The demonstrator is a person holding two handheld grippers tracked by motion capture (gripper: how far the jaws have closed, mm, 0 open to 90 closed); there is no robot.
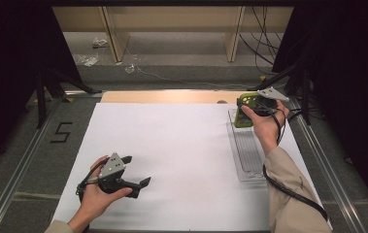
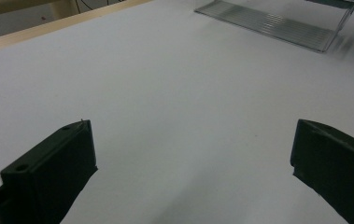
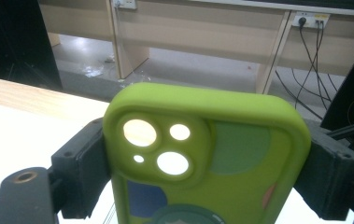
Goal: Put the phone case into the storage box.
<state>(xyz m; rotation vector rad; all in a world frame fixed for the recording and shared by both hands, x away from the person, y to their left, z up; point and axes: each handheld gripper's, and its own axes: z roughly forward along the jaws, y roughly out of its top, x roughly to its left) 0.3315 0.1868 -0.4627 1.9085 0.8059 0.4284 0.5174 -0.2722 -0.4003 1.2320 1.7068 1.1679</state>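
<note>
Got my right gripper [image 1: 247, 109] clamped on the green phone case [image 3: 202, 158] over the clear tray [image 1: 247, 150], left gripper [image 1: 135, 171] wide open above the white sheet [image 1: 172, 145].

A pale wooden table [image 1: 162, 96] carries a large white paper sheet [image 1: 181, 160] that covers nearly all of its top, leaving a bare wooden strip along the far edge. A clear ribbed plastic tray [image 1: 247, 154] lies lengthwise on the sheet near the right edge.
</note>
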